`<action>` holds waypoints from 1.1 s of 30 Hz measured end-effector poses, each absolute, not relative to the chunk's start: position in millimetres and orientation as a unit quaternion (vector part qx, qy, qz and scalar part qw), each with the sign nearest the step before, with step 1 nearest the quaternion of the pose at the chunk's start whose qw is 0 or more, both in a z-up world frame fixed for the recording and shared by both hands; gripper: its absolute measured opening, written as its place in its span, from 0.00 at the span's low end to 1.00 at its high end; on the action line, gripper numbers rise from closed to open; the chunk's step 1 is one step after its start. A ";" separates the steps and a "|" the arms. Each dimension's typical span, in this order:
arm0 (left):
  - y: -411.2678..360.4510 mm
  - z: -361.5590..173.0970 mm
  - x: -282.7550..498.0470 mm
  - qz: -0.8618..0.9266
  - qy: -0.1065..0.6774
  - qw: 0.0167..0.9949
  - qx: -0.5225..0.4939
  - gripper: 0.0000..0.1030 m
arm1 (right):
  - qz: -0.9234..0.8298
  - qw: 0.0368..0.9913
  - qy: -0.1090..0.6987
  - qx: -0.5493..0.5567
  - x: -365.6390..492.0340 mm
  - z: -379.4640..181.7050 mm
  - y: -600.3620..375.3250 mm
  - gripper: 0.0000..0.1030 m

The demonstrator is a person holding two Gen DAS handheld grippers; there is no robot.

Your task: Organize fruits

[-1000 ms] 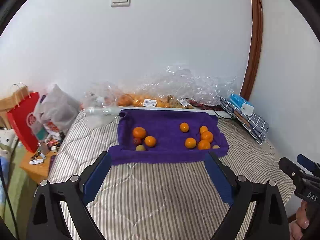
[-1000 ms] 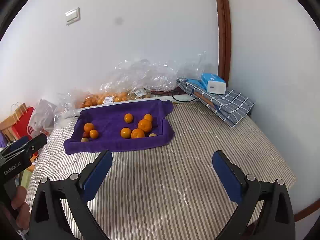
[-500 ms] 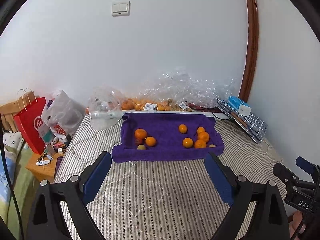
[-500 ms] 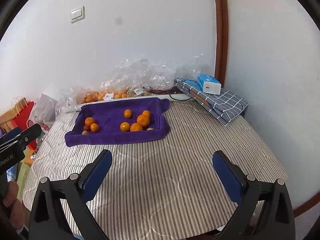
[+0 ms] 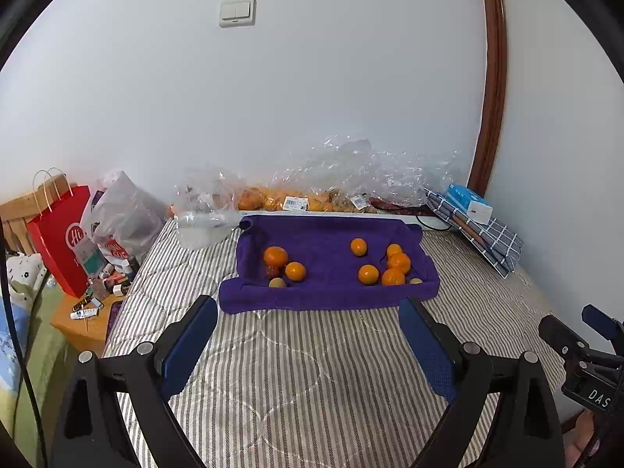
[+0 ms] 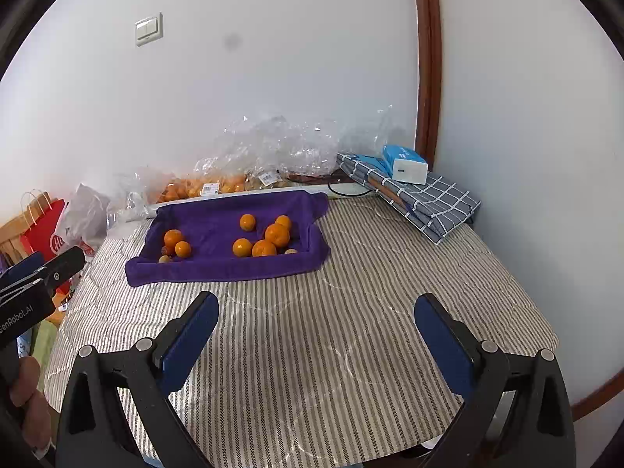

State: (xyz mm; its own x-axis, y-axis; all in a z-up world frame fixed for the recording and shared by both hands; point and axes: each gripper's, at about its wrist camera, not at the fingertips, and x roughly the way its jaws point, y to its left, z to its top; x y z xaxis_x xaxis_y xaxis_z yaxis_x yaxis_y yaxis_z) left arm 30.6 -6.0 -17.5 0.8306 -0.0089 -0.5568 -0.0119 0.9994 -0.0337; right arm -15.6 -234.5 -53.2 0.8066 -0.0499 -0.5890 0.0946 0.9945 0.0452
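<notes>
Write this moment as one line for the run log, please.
stage: approach | left gripper: open, empty | right gripper: open, empty | fruits: on purple towel, untouched | bed: striped cover

Both wrist views face the purple towel (image 5: 327,292) downward from afar.

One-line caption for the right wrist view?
Open right tool over striped bed, facing oranges on purple towel.
</notes>
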 end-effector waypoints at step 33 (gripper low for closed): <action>-1.5 -19.7 30.5 0.009 0.292 0.956 -0.018 0.92 | -0.042 0.951 0.304 0.040 -19.0 -51.6 -238.1 0.97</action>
